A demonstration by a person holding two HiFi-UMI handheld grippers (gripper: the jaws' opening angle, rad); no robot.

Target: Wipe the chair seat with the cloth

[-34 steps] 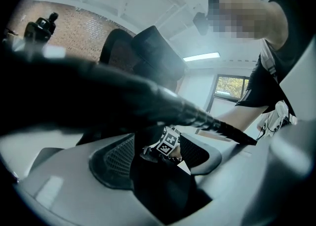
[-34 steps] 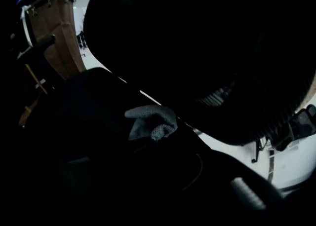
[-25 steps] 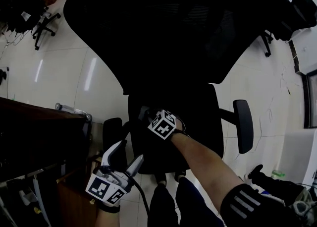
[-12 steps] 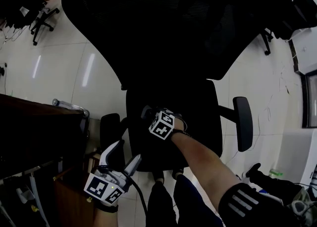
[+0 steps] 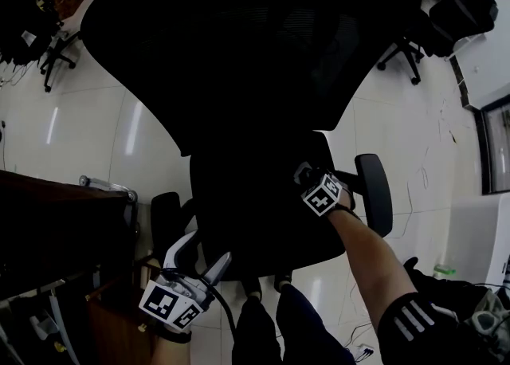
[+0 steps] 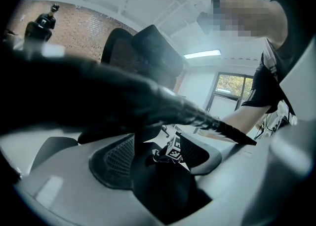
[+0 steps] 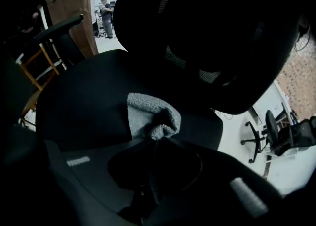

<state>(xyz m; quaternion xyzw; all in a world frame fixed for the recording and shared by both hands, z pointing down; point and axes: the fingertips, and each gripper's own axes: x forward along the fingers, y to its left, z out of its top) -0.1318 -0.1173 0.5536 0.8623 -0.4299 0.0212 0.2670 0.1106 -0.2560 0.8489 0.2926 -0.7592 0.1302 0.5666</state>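
Right claw (image 5: 304, 173), clamping cloth (image 7: 148, 114), swept chair seat (image 5: 255, 212) from centre toward 3 o'clock, so wipe is progressing; left claw (image 5: 199, 257) agape, idle.

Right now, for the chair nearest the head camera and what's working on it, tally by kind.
chair: 1
cloth: 1, pinched in the right gripper's shut jaws
grippers: 2, the left gripper with jaws apart, empty
Total: 4
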